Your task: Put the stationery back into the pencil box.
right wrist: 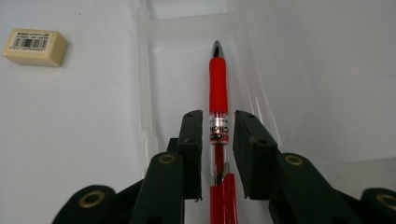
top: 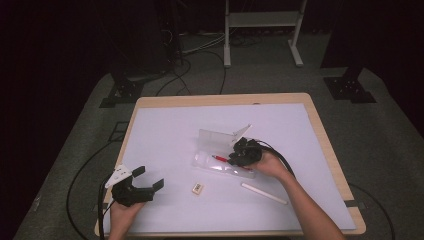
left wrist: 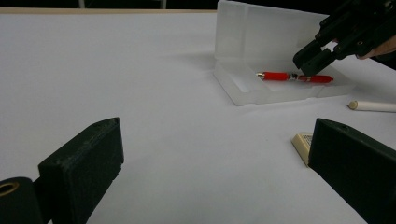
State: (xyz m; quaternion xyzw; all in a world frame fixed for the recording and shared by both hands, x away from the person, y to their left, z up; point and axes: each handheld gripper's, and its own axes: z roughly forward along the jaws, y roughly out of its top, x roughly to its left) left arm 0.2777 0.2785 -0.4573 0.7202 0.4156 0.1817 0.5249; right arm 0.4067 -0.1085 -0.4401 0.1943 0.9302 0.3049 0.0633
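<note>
Right gripper (right wrist: 218, 140) straddles the red pen (right wrist: 218, 84) inside the clear case (top: 222, 165), jaws seemingly not quite gripping; best lifted level. Left gripper (top: 145, 182) waits, spread apart.

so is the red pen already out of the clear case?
No, the red pen lies inside the clear case, with the right gripper jaws straddling its barrel.
</note>
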